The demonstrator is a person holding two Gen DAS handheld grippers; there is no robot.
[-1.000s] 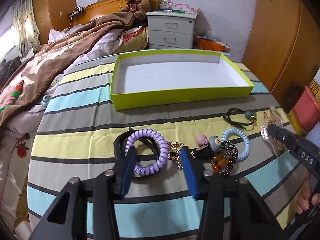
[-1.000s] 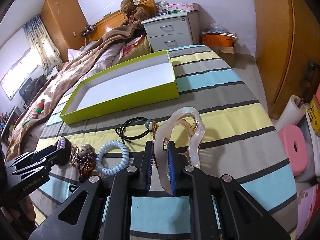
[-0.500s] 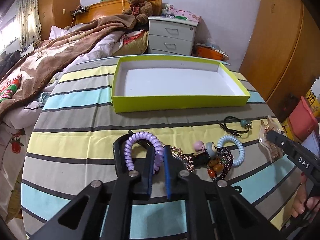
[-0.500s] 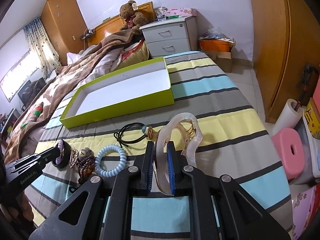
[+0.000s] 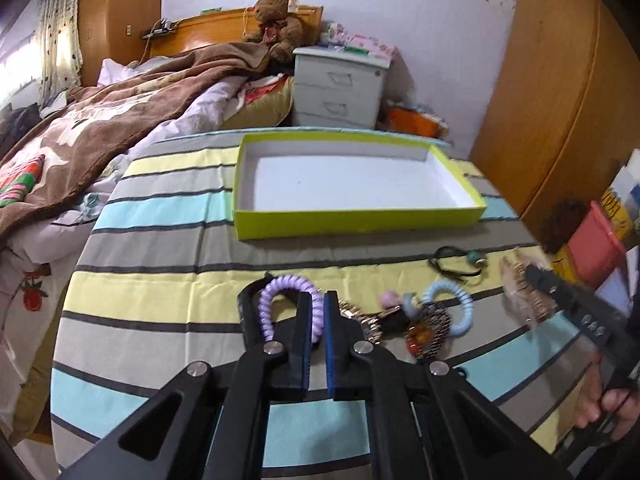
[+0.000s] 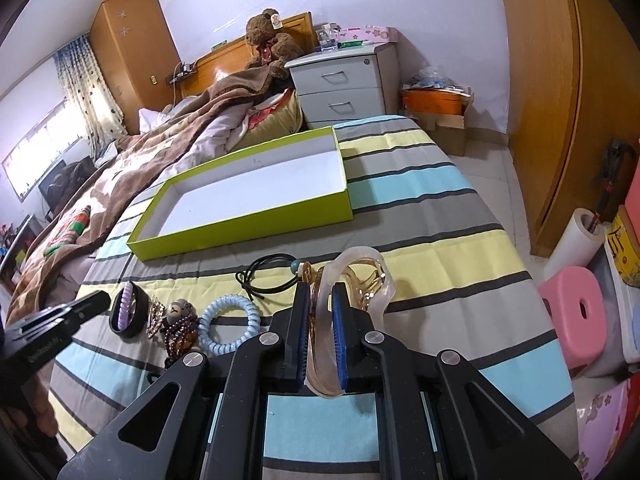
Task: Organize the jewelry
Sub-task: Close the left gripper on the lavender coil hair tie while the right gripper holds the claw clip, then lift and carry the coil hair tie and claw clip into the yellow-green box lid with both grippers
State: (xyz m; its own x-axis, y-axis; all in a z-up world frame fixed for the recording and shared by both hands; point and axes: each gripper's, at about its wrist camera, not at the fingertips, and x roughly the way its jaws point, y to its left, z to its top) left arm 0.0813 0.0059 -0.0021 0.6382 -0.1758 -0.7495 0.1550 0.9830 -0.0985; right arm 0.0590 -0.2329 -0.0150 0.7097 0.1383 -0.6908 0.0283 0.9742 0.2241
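- Jewelry lies in a loose row along the near part of the striped bench (image 6: 460, 208), and two pieces are already taken up by the tools.
- Left gripper (image 5: 318, 344): its fingers are nearly closed, pinching the right side of the purple coil band (image 5: 280, 300). The band's far arc stands up beyond the fingertips. A black band (image 5: 249, 312) sits around it, though whether that one is also caught is hard to make out.
- Right gripper (image 6: 321, 344): its fingers are clamped on the translucent claw clip (image 6: 362, 276), whose long axis runs away from the camera, past the fingertips.
- Between the two tools, untouched on the cloth: a beaded charm cluster (image 6: 178, 322), a pale blue coil band (image 6: 230, 326) and, a little farther off, a black cord with a bead (image 6: 272, 276).
- Farther on, straight ahead of both tools, lies the green tray (image 6: 248, 220), its long side facing them and its white floor bare. The right gripper looks the nearer to it, so the clip probably has the shorter carry.
- In the left view the clip is motion-blurred and the lower rim is cut off by the tool body.
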